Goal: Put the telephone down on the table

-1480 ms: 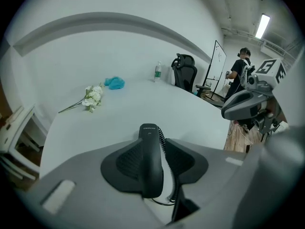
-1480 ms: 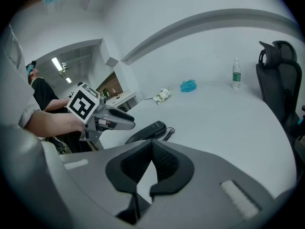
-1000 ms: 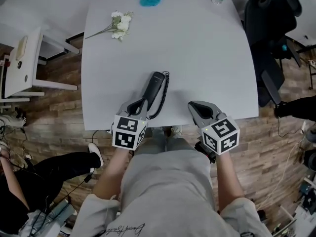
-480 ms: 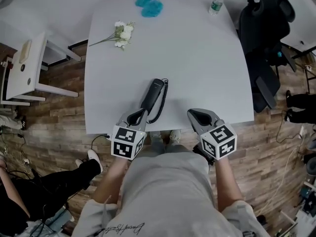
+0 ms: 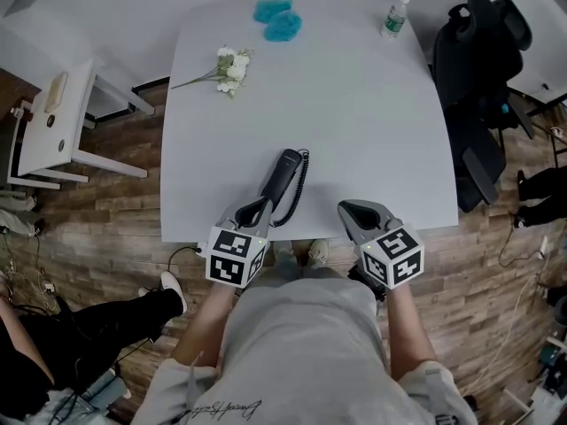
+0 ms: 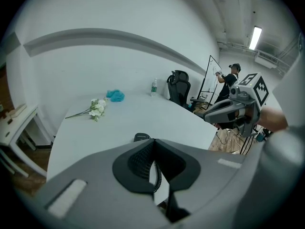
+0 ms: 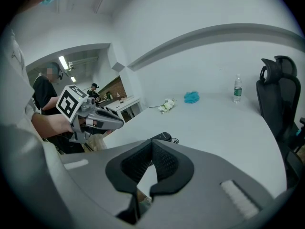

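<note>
The black telephone handset (image 5: 282,175) lies flat on the white table (image 5: 354,104) near its front edge, with its coiled cord (image 5: 300,184) beside it. My left gripper (image 5: 253,211) hovers at the handset's near end with its jaws shut and nothing between them. In the left gripper view the handset (image 6: 141,137) shows just beyond the closed tips of the left gripper (image 6: 153,140). My right gripper (image 5: 356,211) hangs over the table's front edge to the right of the cord, also shut and empty. From the right gripper view the handset (image 7: 161,137) lies ahead on the left, past the right gripper (image 7: 152,142).
A sprig of white flowers (image 5: 229,65), a blue fluffy thing (image 5: 279,20) and a water bottle (image 5: 394,14) lie at the table's far side. A black office chair (image 5: 483,78) stands at the right, a small white side table (image 5: 49,118) at the left. A person's leg (image 5: 97,326) is lower left.
The head view has drifted. The handset stays put on the table. My left gripper has lifted slightly at its near end, and both grippers remain shut.
</note>
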`<action>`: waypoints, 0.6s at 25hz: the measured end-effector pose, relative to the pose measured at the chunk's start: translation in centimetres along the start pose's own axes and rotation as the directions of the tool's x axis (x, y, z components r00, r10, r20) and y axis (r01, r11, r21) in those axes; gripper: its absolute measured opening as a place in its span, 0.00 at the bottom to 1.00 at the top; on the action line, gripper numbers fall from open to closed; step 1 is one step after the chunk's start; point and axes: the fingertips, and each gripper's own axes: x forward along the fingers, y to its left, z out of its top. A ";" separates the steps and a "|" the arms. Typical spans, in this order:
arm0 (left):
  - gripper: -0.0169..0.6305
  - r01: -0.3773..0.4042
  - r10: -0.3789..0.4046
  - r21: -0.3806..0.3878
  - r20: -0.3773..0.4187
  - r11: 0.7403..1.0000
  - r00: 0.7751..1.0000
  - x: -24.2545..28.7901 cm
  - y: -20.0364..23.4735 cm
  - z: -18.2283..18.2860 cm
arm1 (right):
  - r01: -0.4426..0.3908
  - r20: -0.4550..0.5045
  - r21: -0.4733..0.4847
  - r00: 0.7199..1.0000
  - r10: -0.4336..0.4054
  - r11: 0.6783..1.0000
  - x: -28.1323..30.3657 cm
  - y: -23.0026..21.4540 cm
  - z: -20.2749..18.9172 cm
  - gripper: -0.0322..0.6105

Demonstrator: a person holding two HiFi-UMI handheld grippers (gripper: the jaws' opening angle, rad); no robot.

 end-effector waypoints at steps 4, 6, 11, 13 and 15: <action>0.05 -0.003 0.003 -0.007 -0.003 1.000 1.000 -0.1 0.3 -0.3 | -0.003 0.000 -0.002 1.000 0.003 1.000 0.3 0.1 0.2 0.06; 0.05 -0.001 0.001 -0.010 -0.004 1.000 1.000 -0.1 0.2 -0.4 | -0.003 -0.002 -0.001 1.000 0.003 1.000 0.3 0.2 0.1 0.06; 0.05 0.007 -0.007 -0.010 -0.005 1.000 1.000 0.1 -0.1 -0.5 | 0.002 -0.001 0.003 1.000 -0.002 1.000 0.1 0.1 -0.2 0.06; 0.05 0.009 -0.009 -0.007 -0.005 1.000 1.000 0.1 -0.1 -0.4 | 0.005 -0.001 0.003 1.000 -0.005 1.000 0.1 0.1 -0.2 0.06; 0.05 0.010 -0.010 -0.004 -0.007 1.000 1.000 0.1 -0.2 -0.5 | 0.009 0.000 0.006 1.000 -0.009 1.000 0.0 0.1 -0.3 0.06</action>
